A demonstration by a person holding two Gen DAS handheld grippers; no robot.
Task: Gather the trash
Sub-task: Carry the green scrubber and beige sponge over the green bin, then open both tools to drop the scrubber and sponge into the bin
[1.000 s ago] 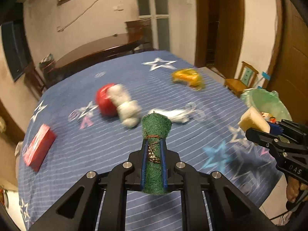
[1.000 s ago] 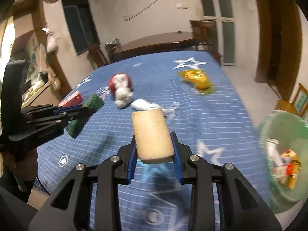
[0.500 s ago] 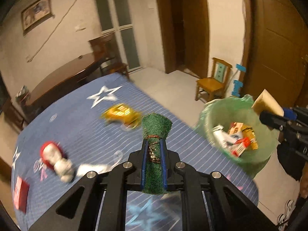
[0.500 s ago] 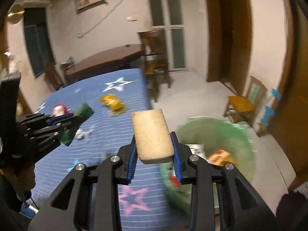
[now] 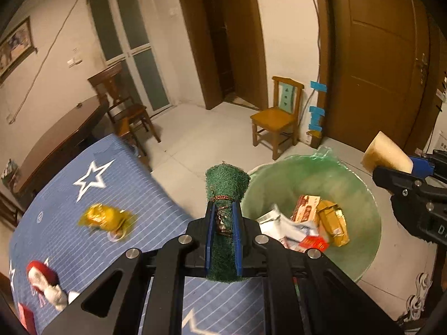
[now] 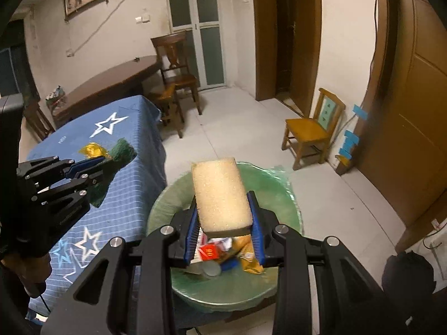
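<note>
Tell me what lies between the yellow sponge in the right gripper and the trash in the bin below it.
Nothing: the right wrist view shows only open air between the sponge and the trash in the green bin.

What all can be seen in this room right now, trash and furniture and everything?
green scouring pad: one, dark green, clamped in the left tongs beside the bin
sponge: one, pale yellow, clamped in the right tongs above the bin
trash bin: one, green liner, on the floor by the table, holding boxes and wrappers
yellow wrapper: one, on the tablecloth
red and white item: one, near the tablecloth's edge, blurred
tablecloth: one, blue with white stars
small chair: one, light wood, by the brown door
dark chair: one, at the dark wooden table
left tongs: black, blue pads, shut
right tongs: black, blue pads, shut
</note>
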